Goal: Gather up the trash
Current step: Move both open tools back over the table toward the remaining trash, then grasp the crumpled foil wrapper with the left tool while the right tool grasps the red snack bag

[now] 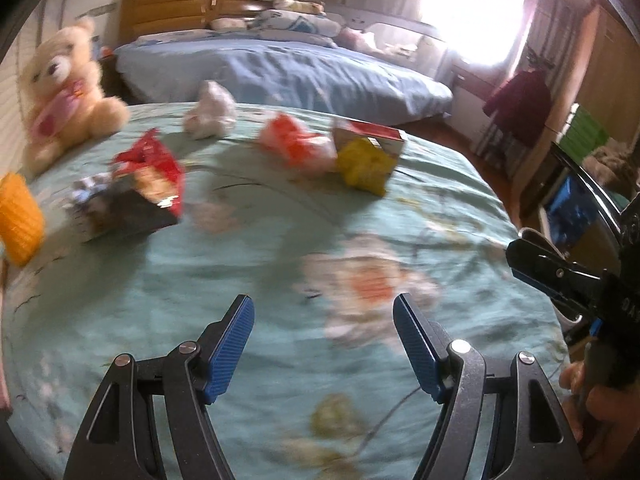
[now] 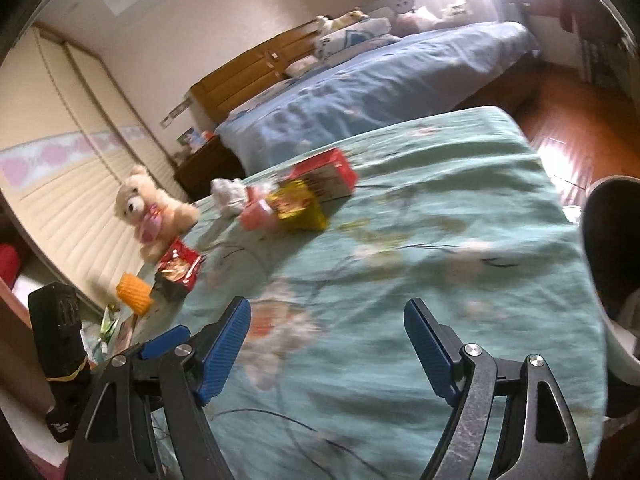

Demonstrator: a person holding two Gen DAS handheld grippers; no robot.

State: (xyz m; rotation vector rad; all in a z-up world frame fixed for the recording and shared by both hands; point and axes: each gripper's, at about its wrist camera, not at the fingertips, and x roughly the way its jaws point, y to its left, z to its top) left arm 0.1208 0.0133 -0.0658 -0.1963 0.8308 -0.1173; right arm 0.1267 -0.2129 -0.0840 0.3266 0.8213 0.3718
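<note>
Trash lies across a teal flowered bedspread: a red snack bag, a crumpled white wad, an orange-and-white plastic wad, a yellow wrapper against a red box, and an orange foam net. My left gripper hovers open over the near bedspread, nothing between its fingers. My right gripper is open too, above the same cover; it also shows at the right edge of the left wrist view. In the right wrist view the snack bag and yellow wrapper lie ahead to the left.
A cream teddy bear sits at the far left of the bed. A blue-covered bed with a wooden headboard stands behind. A white bin's rim stands by the bed's right edge. Wooden floor lies beyond.
</note>
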